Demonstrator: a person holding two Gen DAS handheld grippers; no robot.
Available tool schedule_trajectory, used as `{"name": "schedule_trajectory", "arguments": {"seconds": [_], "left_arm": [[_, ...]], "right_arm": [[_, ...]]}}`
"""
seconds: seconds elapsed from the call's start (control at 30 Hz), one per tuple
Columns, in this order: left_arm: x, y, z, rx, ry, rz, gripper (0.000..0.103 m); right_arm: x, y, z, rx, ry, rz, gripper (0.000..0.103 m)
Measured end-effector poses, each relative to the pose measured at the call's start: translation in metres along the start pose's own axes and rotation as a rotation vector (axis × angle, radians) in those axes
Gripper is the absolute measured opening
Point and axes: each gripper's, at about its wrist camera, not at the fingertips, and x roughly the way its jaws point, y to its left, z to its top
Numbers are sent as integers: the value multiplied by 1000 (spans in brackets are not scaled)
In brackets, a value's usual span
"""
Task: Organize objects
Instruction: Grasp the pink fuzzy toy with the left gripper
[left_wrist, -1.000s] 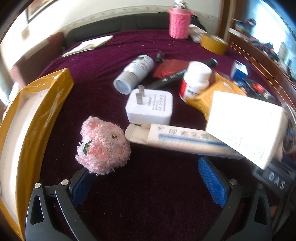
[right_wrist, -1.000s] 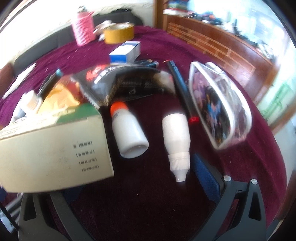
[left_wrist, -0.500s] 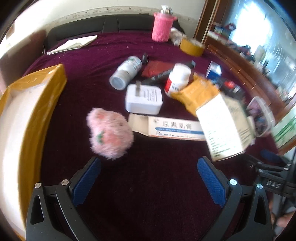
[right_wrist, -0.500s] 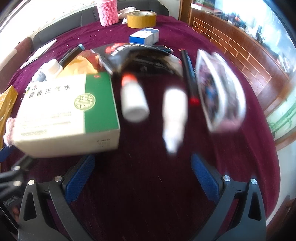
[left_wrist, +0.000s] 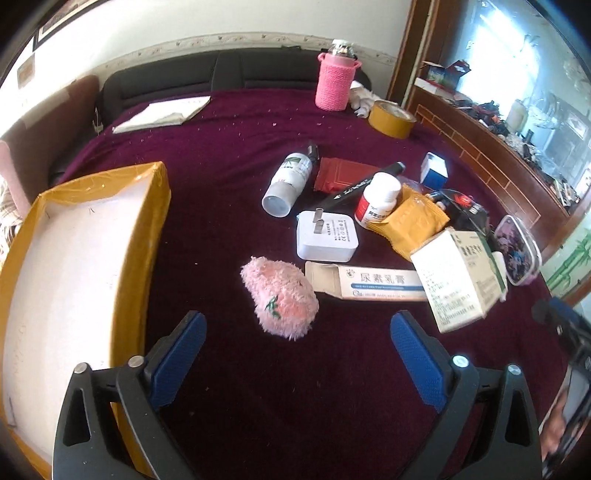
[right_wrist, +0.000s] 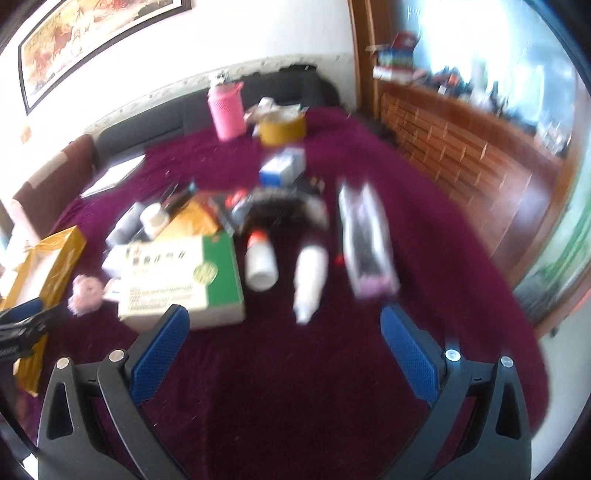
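A pink plush toy (left_wrist: 280, 299) lies on the purple cloth just beyond my left gripper (left_wrist: 297, 325). That gripper's jaws are closing, wide apart, with nothing between the pads. A yellow-taped box (left_wrist: 147, 236) with a white inside stands at the left. A green and white medicine box (left_wrist: 458, 280) leans at the right, over a long ointment carton (left_wrist: 373, 284). My right gripper (right_wrist: 284, 314) is open and holds nothing. The medicine box (right_wrist: 181, 280) sits just past its left finger. Two white bottles (right_wrist: 260, 262) lie ahead of it.
A white charger plug (left_wrist: 327, 240), spray bottle (left_wrist: 288, 184), pill bottle (left_wrist: 378, 199) and yellow packet (left_wrist: 413, 225) crowd the middle. A clear pouch (right_wrist: 365, 240) lies at the right. A pink bottle holder (left_wrist: 334, 81) and tape roll (left_wrist: 391, 118) stand far back. A wooden rail (right_wrist: 461, 155) borders the right side.
Both grippers have drawn back and risen, so the objects look smaller and farther. The plush now shows another side, clear of my left finger. The medicine box is farther from my right gripper.
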Motion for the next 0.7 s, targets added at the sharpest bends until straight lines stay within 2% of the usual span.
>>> {"name": "schedule_trajectory", "arguments": {"seconds": [0.07,0.13,0.17,0.23,0.3,0.43,0.6,0.67,0.7], "left_arm": [[8,0,-1,-9,11,16,88],[19,0,0,-17,31,40,68],[23,2,-1,-29,47,30,65],[31,7,-3,-70,72,18,65],[35,11,-4,-96,72,38,65],[37,12,2,-105,46,77,66],[41,15,4,-147,15,62,64],[37,19,2,-169,3,18,29],[36,21,1,-184,18,-30,22]], "right_arm": [[-4,-2,-3,1,4,12,103],[-7,-6,-5,-4,-4,6,103],[-9,-7,-4,-5,-10,7,103],[-9,-9,-1,-1,-15,9,103],[-9,-8,0,2,-13,17,103],[-2,0,-1,-15,8,31,103],[-4,10,3,-46,5,36,103],[-8,16,9,-71,-5,42,103],[-10,20,12,-85,-10,43,103]]}}
